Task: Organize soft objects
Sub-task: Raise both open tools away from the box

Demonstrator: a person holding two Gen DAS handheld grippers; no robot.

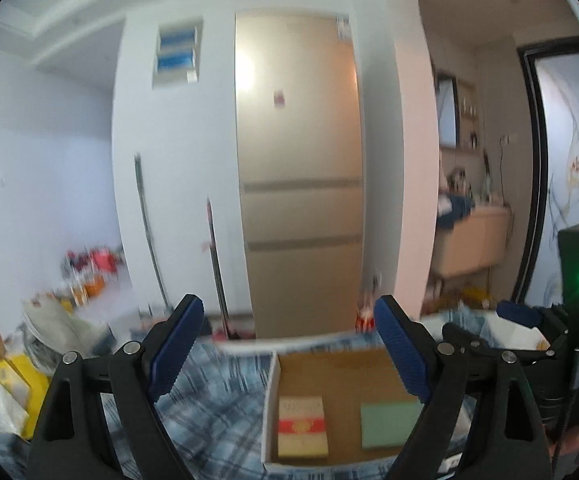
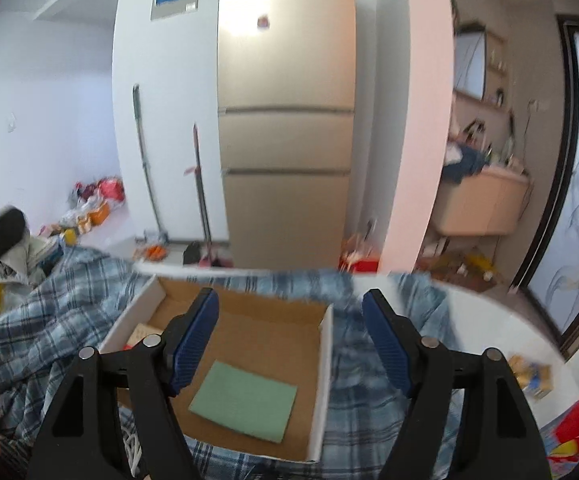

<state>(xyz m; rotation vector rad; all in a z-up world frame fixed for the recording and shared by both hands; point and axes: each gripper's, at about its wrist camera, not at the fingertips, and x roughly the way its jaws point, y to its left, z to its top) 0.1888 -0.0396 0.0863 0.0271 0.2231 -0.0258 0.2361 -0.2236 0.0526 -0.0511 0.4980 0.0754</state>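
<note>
A tall beige refrigerator [image 1: 301, 184] with three smooth door panels is seen straight ahead of both tools, set against a white wall, with two thin poles [image 2: 145, 168] leaned just left of it. A rounded archway [image 1: 413, 152] opens to the right onto a room with a pale cabinet [image 2: 485, 204]. Below the tools a rumpled blue plaid cloth [image 1: 217, 408] is spread over the surface, and a white rounded table edge [image 2: 501, 320] is exposed to the right of it.

On the cloth lies a shallow rectangular cardboard box [image 2: 325, 364], white outside and brown inside. It sits under and slightly right of the left gripper [image 1: 289, 354], and under and left of the right gripper [image 2: 291, 340]. Flat on the box floor are a green cloth pad [image 2: 245, 400] and a cream packet with a red band [image 1: 303, 426], kept apart by bare cardboard.

Both grippers are held wide apart with ribbed blue pads [image 1: 177, 348] on black arms, and nothing is gripped between them. Cluttered bags [image 1: 5, 384] are piled at the far left.
</note>
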